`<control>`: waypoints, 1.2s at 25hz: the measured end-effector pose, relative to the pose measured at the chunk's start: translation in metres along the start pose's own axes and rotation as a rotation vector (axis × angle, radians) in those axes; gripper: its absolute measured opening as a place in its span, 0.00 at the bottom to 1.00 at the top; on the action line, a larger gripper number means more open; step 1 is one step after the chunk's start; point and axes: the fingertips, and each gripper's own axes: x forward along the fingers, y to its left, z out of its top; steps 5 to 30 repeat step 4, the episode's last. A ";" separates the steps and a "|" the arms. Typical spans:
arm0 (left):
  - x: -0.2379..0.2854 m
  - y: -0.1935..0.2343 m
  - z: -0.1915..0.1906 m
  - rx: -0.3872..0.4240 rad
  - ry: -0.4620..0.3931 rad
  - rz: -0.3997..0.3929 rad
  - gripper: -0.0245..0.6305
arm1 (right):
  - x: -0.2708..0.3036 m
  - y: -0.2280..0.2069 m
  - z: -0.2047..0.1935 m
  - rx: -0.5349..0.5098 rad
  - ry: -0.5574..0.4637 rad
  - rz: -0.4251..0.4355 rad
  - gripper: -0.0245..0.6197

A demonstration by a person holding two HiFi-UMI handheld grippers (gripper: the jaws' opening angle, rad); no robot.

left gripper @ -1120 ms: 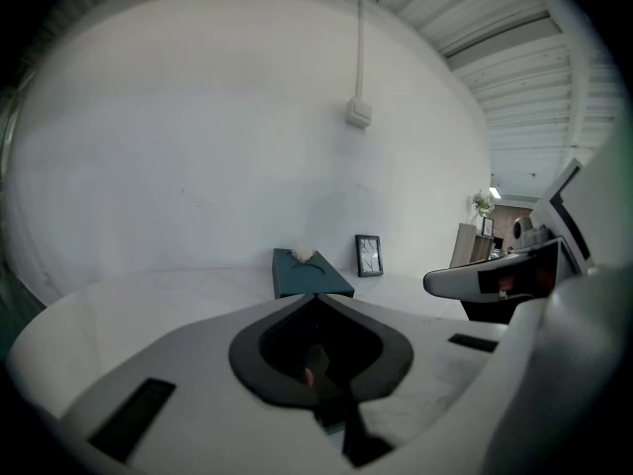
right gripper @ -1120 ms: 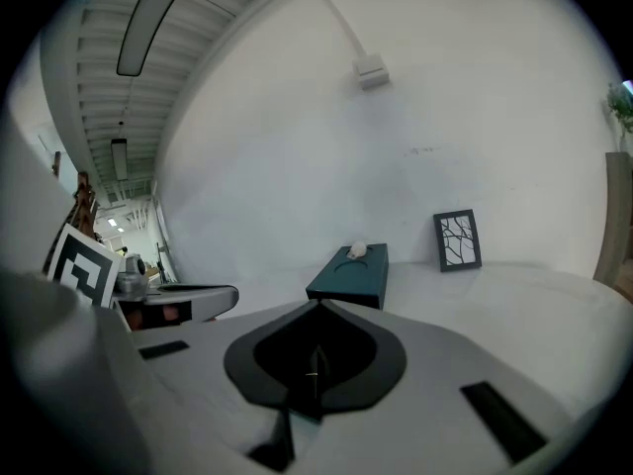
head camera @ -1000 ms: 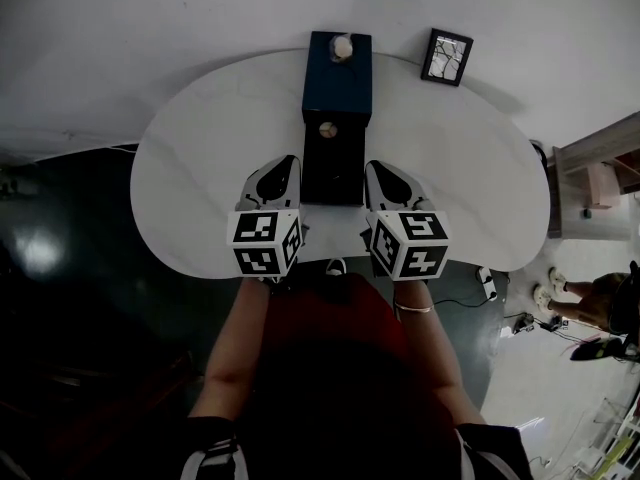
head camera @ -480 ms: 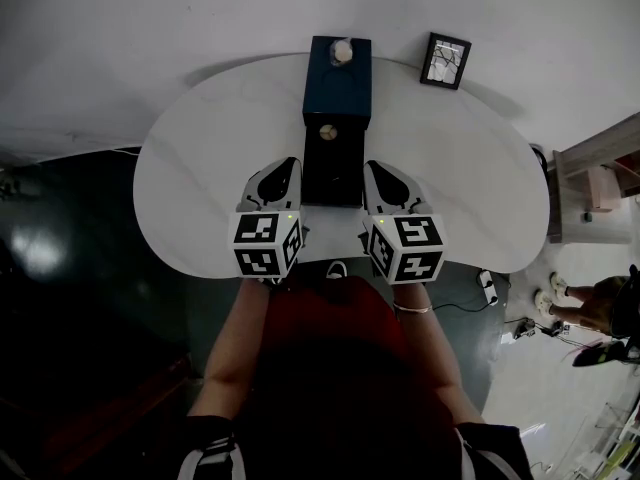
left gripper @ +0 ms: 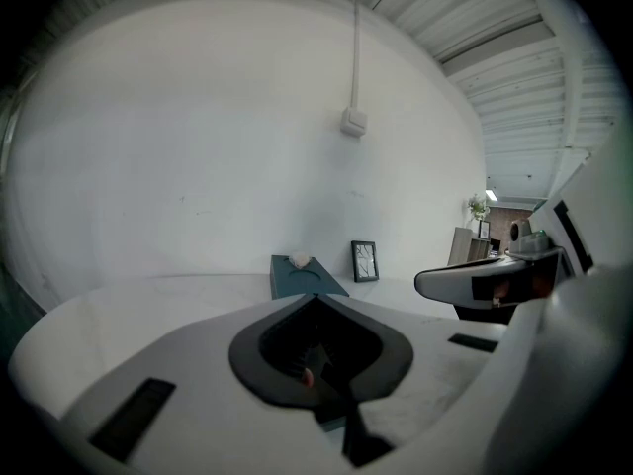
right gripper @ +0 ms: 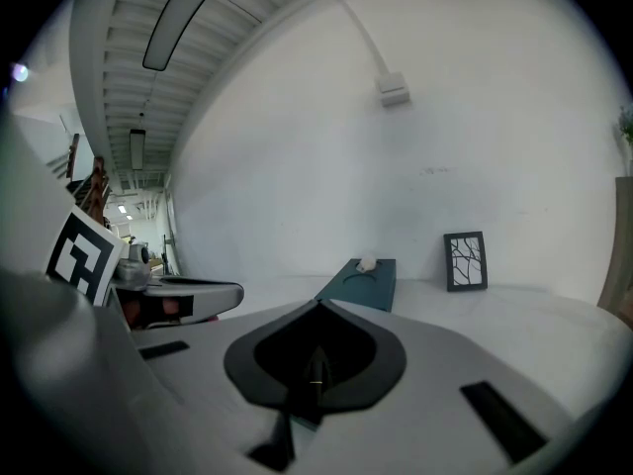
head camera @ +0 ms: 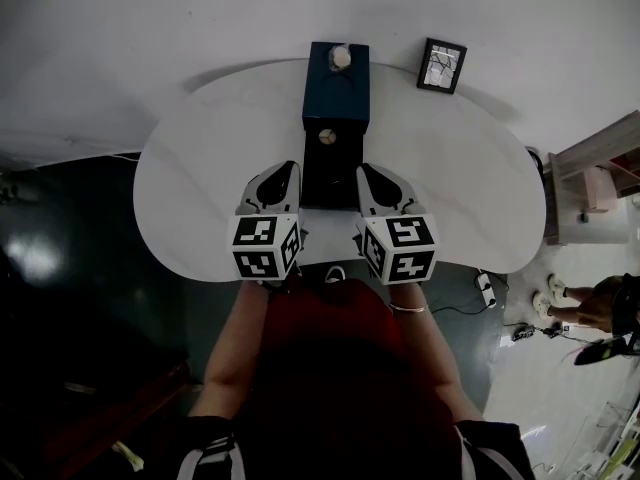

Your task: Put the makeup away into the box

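While the left gripper (head camera: pixel 285 171) and right gripper (head camera: pixel 366 172) point side by side across the near edge of the white rounded surface (head camera: pixel 200 168), I see each one's jaws pressed together. Between them a long dark blue box (head camera: pixel 336 93) stretches away, with a small pale round object (head camera: pixel 341 56) on its far end.

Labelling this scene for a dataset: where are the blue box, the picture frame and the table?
blue box (head camera: pixel 336 93), head view, middle of its blue top.
picture frame (head camera: pixel 441 66), head view, centre of the framed picture.
table (head camera: pixel 200 168), head view, bare white surface left of the box.
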 end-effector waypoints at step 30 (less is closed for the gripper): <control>-0.002 0.004 0.002 0.000 0.000 -0.006 0.07 | 0.001 0.003 0.000 0.003 -0.002 -0.008 0.06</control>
